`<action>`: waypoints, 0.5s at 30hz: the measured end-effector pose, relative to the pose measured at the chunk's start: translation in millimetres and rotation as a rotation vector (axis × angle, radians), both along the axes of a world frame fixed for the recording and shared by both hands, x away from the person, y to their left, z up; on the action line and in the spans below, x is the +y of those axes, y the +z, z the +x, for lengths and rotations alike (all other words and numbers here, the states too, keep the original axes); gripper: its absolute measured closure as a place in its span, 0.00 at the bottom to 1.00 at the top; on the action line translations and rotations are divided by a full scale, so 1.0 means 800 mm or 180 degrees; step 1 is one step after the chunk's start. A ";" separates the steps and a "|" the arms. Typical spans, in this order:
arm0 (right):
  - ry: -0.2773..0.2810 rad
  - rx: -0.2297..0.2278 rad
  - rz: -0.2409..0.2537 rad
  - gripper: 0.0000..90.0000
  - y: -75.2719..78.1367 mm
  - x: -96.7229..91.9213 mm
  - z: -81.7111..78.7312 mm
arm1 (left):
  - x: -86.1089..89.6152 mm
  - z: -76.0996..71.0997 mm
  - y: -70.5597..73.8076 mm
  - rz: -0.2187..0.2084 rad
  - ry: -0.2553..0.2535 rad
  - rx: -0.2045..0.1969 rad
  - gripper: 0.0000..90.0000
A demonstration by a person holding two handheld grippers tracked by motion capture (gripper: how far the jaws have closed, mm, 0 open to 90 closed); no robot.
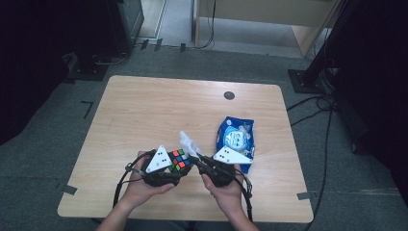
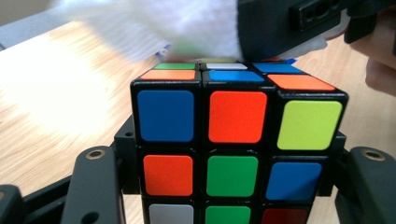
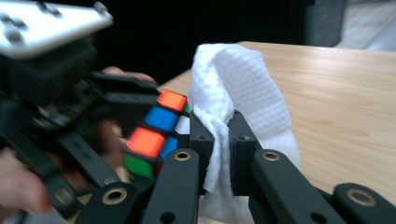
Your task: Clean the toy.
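My left gripper (image 1: 174, 166) is clamped on one puzzle cube (image 1: 179, 159), held near me above the tabletop (image 1: 144, 110). Just right of it, my right gripper (image 1: 196, 159) pinches one white wipe (image 1: 188, 141), which touches the cube's top. Farther right lies one blue wipe packet (image 1: 235, 135).

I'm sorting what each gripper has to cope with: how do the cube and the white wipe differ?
The puzzle cube is rigid and square-edged; the white wipe is limp and crumpled. The cube has many coloured stickers; the wipe is plain white. The left gripper clamps the cube between its jaws; the right gripper pinches a fold of the wipe. Both are held above the table.
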State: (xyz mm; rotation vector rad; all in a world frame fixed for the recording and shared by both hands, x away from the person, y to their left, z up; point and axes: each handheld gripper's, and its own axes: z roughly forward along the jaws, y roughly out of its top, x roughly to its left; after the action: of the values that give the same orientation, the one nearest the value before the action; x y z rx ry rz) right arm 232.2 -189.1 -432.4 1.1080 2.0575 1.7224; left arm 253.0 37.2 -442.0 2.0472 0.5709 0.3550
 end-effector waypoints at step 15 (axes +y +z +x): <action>-0.0692 0.0396 -0.0544 0.66 -0.039 -0.034 0.032 | 0.019 0.010 0.001 -0.0116 0.0133 0.0052 0.38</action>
State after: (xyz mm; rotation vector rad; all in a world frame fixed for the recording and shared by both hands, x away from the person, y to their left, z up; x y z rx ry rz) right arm 257.5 -216.0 -463.8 1.3559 2.0232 1.3808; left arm 260.9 52.2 -441.0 2.0072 0.6267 0.3506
